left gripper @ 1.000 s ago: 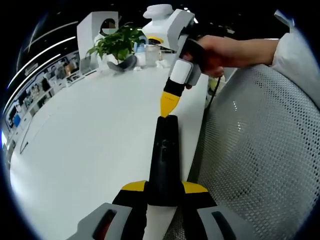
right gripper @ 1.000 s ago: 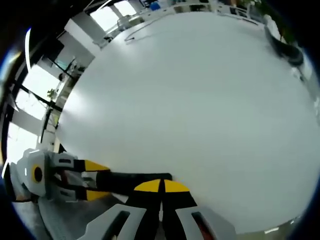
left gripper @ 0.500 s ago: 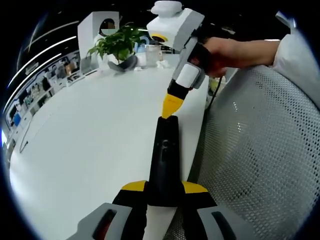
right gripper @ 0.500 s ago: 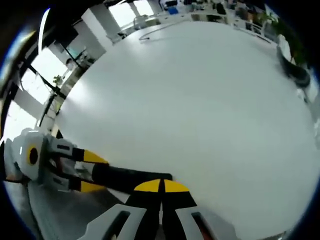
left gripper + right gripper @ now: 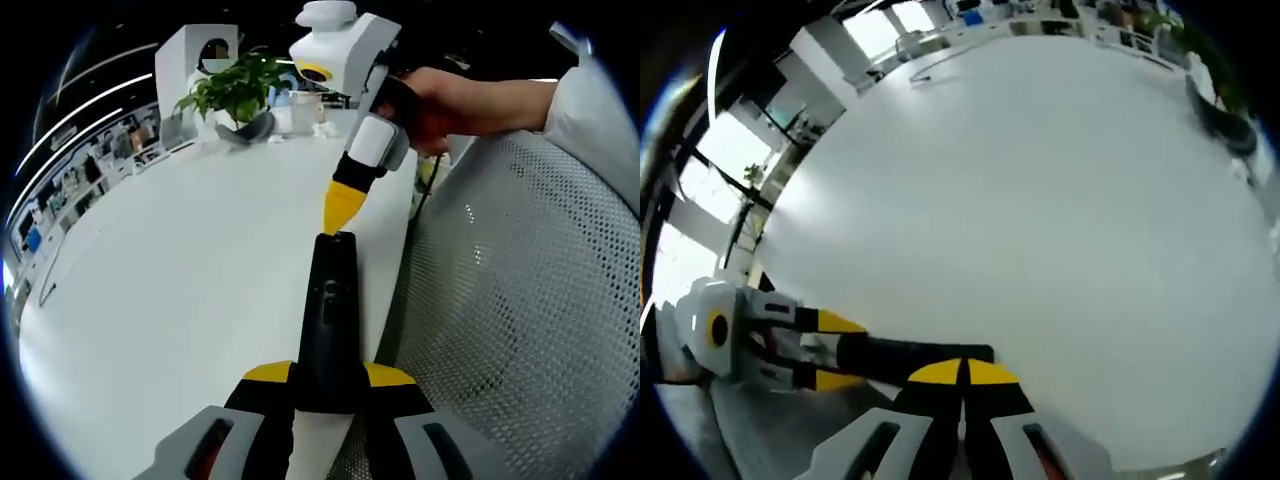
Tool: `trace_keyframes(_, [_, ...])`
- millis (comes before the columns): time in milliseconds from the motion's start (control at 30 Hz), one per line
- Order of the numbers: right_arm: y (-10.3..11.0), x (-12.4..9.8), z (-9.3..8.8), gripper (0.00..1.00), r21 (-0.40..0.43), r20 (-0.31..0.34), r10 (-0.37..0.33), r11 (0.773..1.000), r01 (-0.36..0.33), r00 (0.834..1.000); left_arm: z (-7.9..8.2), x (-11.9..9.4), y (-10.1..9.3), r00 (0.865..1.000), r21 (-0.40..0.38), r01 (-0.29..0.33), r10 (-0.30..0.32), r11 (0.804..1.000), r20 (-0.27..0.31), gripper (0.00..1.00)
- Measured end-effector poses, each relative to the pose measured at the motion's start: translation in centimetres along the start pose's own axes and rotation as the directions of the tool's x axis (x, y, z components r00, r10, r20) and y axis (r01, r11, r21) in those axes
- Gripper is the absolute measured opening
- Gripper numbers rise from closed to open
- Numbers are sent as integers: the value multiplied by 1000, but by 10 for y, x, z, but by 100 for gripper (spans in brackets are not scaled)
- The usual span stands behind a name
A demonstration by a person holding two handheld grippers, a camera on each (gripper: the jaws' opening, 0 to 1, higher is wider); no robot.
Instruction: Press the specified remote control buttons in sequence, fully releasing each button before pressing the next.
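- One black remote control (image 5: 330,320) is showing as a long, slim bar with a rounded far end and a small grey marking halfway along its face; its buttons are too small and dark to make out.
- It is sitting clamped between the yellow-tipped jaws of the left claw (image 5: 328,385), sticking forward above the edge of the white worktop (image 5: 180,300); its near end is hiding behind those jaws.
- In the right gripper view the remote control (image 5: 915,353) is lying sideways, reaching from the left claw (image 5: 835,350) toward the view's own jaws, which are covering its far end.
- The right claw (image 5: 340,212) is coming down from above with its yellow tips pressed together, holding nothing, its point sitting at the remote's far end; whether it is actually touching the surface is hard to tell.
- The right claw (image 5: 962,372) is showing the same closed jaws in its own view, meeting along a thin seam.
- A hand (image 5: 440,100) is gripping the right claw's handle, with a white sleeve (image 5: 590,110) cut off at the frame edge.
- Beside the worktop, a grey mesh surface (image 5: 510,300) is taking up the side nearest the hand.
- A potted plant (image 5: 235,90) is standing at the worktop's far end.
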State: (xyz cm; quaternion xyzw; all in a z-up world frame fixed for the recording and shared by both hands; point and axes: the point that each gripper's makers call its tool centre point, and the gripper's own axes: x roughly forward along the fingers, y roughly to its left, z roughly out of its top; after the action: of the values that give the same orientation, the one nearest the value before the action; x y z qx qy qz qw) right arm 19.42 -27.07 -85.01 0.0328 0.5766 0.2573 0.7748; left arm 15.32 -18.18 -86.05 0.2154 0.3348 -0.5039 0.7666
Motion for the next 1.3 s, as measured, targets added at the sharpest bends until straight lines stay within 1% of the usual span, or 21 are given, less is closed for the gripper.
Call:
trace_keyframes(67, [0,-1,2,0,-7,12,-3,1000,3,1000,0,0,0,1000,-1,0,0,1000,1,24])
trace_keyframes(100, [2,-1,2,0,-5,15,9,1000,-9,1000,0,0,-1,1000,-1,0,0,1000,2,24])
trace_keyframes(167, [7,-1,0,0,8,5,38,999,-38,999,0,0,-1,1000,-1,0,0,1000,2,24])
trace_keyframes(233, [10,0,-1,0,6,-4,48,999,-48,999,0,0,-1,1000,-1,1,-1,1000,3,24])
trace_keyframes(333, [10,3,-4,0,-1,-21,40,999,-40,999,0,0,-2,1000,-1,1,-1,1000,4,24])
trace_keyframes(367, [6,4,-8,0,-1,-37,26,1000,-26,999,0,0,-2,1000,-2,1,-1,1000,5,24])
trace_keyframes(400, [7,4,-5,0,4,-21,32,999,-32,999,0,0,-2,1000,-2,0,0,1000,7,24])
trace_keyframes(500, [7,3,-5,0,27,-15,47,999,-46,999,0,0,-3,1000,-3,0,0,1000,8,24])
trace_keyframes(733, [8,3,-5,0,30,-20,52,998,-51,998,0,-1,-3,1000,-18,2,-2,1000,10,24])
trace_keyframes(867, [8,3,-4,0,49,-24,65,997,-63,998,0,0,-2,1000,-11,3,-3,1000,13,24])
trace_keyframes(1033, [9,3,-3,0,32,-30,53,998,-52,998,1,0,-2,1000,-1,0,0,1000,9,24])
trace_keyframes(1200, [8,2,-2,0,70,-22,74,995,-73,997,1,0,-2,1000,-1,1,-1,1000,7,24])
trace_keyframes(1300, [12,3,-1,0,67,-20,87,994,-86,996,1,0,-1,1000,-1,1,-1,1000,7,24])
